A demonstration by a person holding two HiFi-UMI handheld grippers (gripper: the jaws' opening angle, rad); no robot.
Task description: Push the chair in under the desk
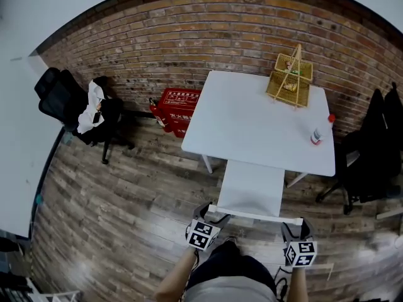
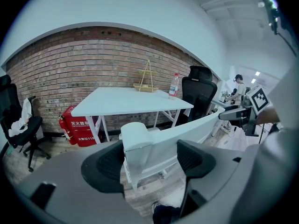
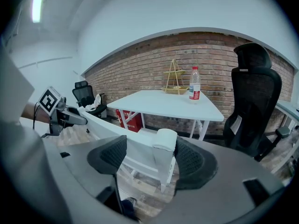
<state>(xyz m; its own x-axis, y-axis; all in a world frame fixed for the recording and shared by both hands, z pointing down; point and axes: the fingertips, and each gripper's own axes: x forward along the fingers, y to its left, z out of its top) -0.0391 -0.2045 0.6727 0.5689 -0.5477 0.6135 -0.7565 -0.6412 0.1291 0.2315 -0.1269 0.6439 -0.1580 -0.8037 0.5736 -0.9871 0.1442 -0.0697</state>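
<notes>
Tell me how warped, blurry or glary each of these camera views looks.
Head view: heavy fisheye, the brick wall bows into an arc, the white desk is bright yet sharp. Left gripper view: near pads look soft, corners vignetted dark. Right gripper view: ceiling light flares at top left, wall curved too.

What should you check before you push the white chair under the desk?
1. Left gripper around the left post of the chair: ok.
2. Right gripper around the right post: ok.
3. Jaws clamped tight: not ok, a gap shows beside each post.
4. Chair seat aimed under the desk: ok.
5. Floor under the desk free: cannot tell, the top hides it.
6. Bottle standing upright: ok.
</notes>
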